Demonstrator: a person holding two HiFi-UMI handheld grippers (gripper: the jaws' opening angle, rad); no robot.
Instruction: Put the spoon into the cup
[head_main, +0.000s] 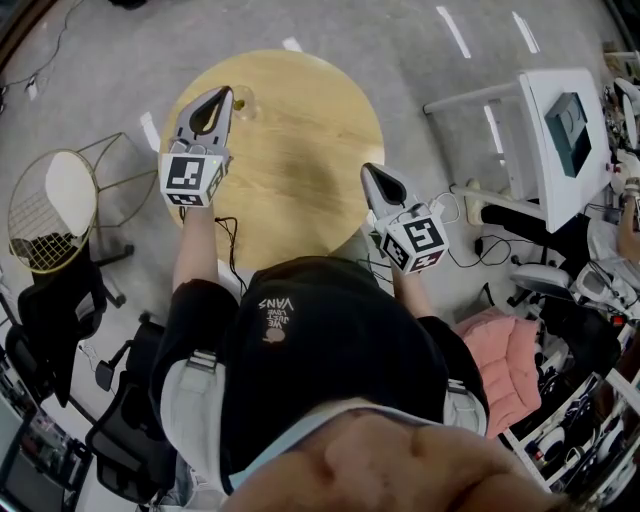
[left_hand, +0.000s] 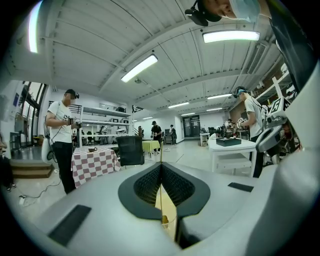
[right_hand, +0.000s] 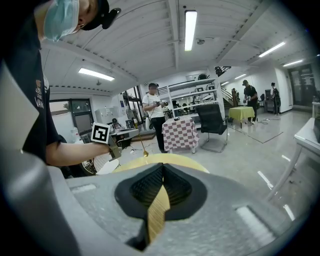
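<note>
A round wooden table (head_main: 290, 170) stands below me. Near its far left edge sits a small clear glass cup (head_main: 243, 100). My left gripper (head_main: 222, 95) hovers right beside the cup, shut on a thin gold spoon (left_hand: 161, 156). The handle runs between the jaws of the left gripper (left_hand: 161, 166). From the right gripper view the spoon (right_hand: 143, 148) sticks out of the left gripper (right_hand: 116, 150), small bowl at the end. My right gripper (head_main: 368, 172) hangs over the table's right edge, shut and holding nothing; its jaws (right_hand: 162, 167) meet in the right gripper view.
A wire chair (head_main: 50, 210) stands left of the table. A white table (head_main: 560, 130) is at the right, with a pink cushion (head_main: 500, 350) and cables on the floor. Black office chairs (head_main: 50, 310) stand at lower left. Other people stand across the room.
</note>
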